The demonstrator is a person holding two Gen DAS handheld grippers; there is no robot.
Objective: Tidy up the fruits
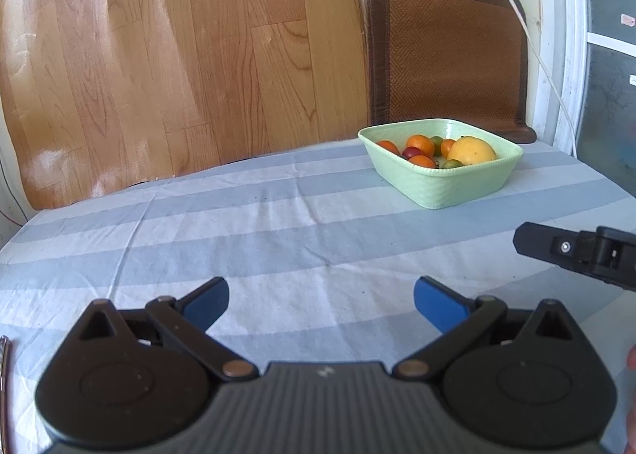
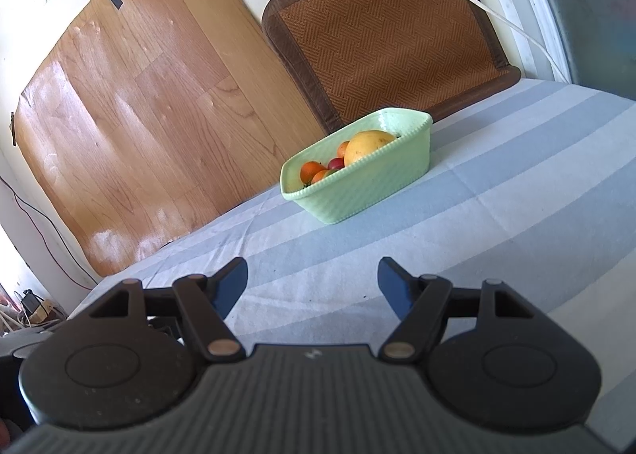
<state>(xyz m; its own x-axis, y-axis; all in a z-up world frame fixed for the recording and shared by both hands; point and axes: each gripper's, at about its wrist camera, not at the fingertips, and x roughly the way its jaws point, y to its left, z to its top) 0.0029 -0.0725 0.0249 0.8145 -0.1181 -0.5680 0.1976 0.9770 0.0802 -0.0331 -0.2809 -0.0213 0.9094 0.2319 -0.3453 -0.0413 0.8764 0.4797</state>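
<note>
A pale green basket (image 1: 445,186) stands on the striped cloth at the far right; it also shows in the right wrist view (image 2: 357,196). It holds a large yellow fruit (image 1: 473,150), several small oranges (image 1: 420,143), a red fruit (image 1: 411,152) and small green ones. My left gripper (image 1: 321,301) is open and empty, low over the cloth, well short of the basket. My right gripper (image 2: 313,283) is open and empty, also short of the basket. Its black finger (image 1: 556,247) enters the left wrist view from the right.
The table is covered by a blue-and-white striped cloth (image 1: 278,223). A wood-grain board (image 1: 179,56) and a brown woven mat (image 1: 449,53) lean on the wall behind. A white cable (image 1: 532,45) hangs at the right.
</note>
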